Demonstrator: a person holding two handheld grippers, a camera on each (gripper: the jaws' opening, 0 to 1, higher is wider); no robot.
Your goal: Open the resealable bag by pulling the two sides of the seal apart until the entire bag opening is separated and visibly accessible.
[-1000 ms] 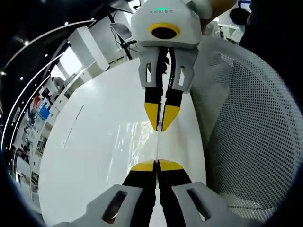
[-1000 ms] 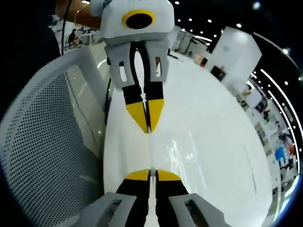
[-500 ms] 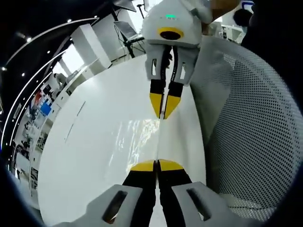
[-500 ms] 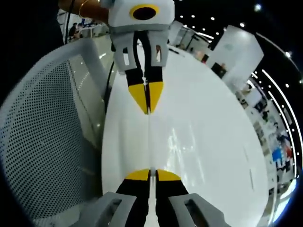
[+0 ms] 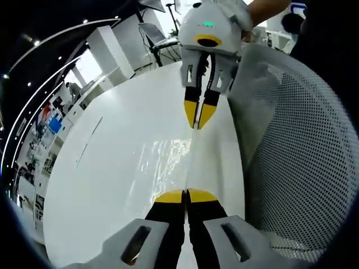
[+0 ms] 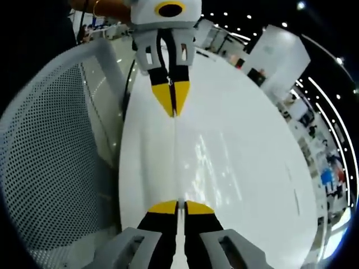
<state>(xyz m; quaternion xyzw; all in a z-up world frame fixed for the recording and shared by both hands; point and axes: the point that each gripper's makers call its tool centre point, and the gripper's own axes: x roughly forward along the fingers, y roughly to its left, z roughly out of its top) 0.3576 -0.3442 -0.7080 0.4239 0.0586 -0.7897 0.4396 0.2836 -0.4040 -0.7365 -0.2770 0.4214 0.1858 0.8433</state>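
Clear, glossy resealable plastic bag (image 5: 168, 162): stretched taut above the white round-edged table (image 5: 106, 168), held edge-on between the two grippers. Its film shows only as wrinkled glare, and its top edge runs as a thin straight line from one gripper's tips to the other's. Whether the seal has parted along that line cannot be told.

Left gripper (image 5: 185, 196), black jaws with yellow tips: jaws pressed together, pinching the near end of the bag's edge. In the right gripper view it appears at the far end of the line (image 6: 171, 103), tips likewise closed on the bag.

Right gripper (image 6: 177, 206), same make: jaws closed tight on its end of the bag's edge. In the left gripper view it sits at the far end (image 5: 198, 115), with a person's hand (image 5: 263, 8) behind its white housing.

White perforated mesh chair back (image 5: 297, 151): just beside the table, right of the bag in the left gripper view, left of it (image 6: 50, 151) in the right gripper view.

Left gripper view adds wall shelving with coloured items (image 5: 47, 126) beyond the table.
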